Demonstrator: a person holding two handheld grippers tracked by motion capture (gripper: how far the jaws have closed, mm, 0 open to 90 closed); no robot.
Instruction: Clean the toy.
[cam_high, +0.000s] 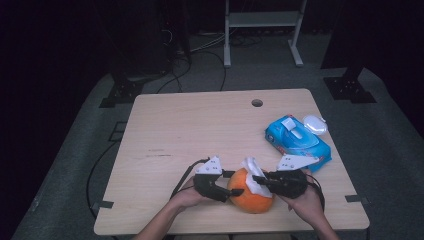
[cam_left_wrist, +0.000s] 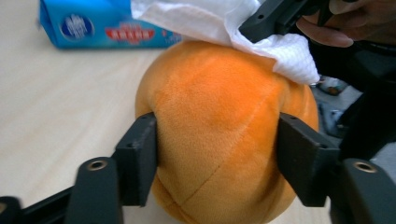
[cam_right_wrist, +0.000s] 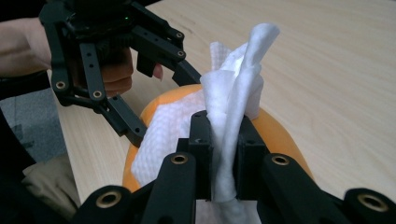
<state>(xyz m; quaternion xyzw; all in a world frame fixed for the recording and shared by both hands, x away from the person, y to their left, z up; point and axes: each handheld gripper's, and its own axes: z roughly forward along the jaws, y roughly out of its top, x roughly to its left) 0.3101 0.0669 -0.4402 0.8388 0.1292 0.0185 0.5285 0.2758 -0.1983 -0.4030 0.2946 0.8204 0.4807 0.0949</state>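
While partly under wipe (cam_right_wrist: 233, 116): orange plush (cam_left_wrist: 219, 135).

Lab or studio. Dark room, grey carpet (cam_high: 70, 150), single wooden table (cam_high: 200, 125) with a cable hole (cam_high: 257, 103), black rig stands (cam_high: 350, 85), cables (cam_high: 200, 45) on the floor, white metal frame (cam_high: 262, 25) behind.

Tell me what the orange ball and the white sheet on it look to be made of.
Orange ball: seemingly plush fabric, matte and fuzzy, with stitched seams, dented by the left claw. White sheet: apparently a thin embossed wipe or tissue, limp and creased.
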